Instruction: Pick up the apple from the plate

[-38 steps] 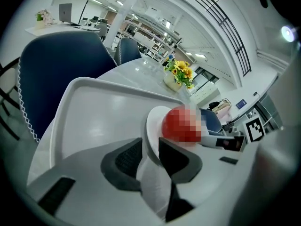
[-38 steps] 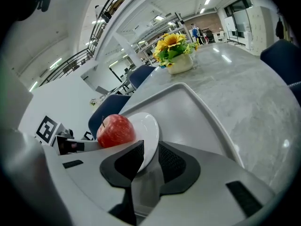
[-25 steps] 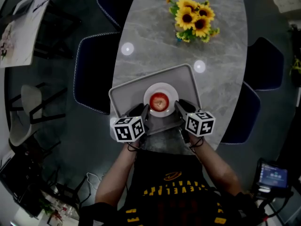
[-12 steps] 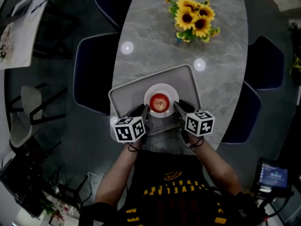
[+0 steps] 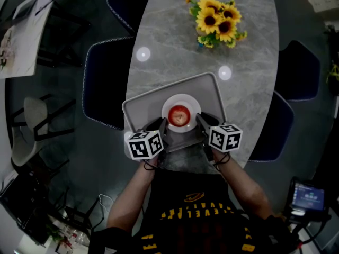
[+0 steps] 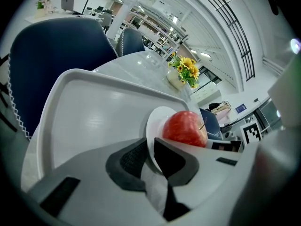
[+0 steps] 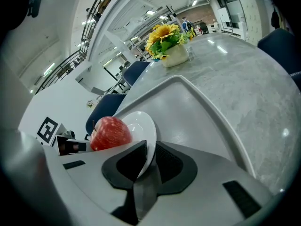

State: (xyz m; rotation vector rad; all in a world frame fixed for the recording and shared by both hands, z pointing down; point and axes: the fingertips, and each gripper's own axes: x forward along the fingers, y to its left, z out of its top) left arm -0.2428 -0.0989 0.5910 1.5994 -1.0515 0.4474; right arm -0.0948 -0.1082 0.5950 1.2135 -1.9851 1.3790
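Observation:
A red apple [image 5: 180, 114] sits on a small white plate [image 5: 183, 97] in a grey tray [image 5: 143, 107]. My left gripper [image 5: 165, 125] is at the plate's near left rim, my right gripper [image 5: 198, 121] at its near right rim. In the left gripper view the jaws [image 6: 151, 152] are closing and the pads pinch the plate [image 6: 155, 121] rim, with the apple [image 6: 184, 128] just beyond. In the right gripper view the jaws [image 7: 149, 157] are closing with the plate [image 7: 141, 121] rim between them and a thin gap at one pad. The apple [image 7: 110, 133] lies untouched.
The tray [image 6: 94, 112] lies at the near end of a grey marble table [image 5: 175, 46]. A pot of sunflowers [image 5: 217, 21] stands farther back. Dark blue chairs [image 5: 106, 78] flank the table on both sides.
Both grippers stay at the plate's near rim. The apple and the plate have not moved.

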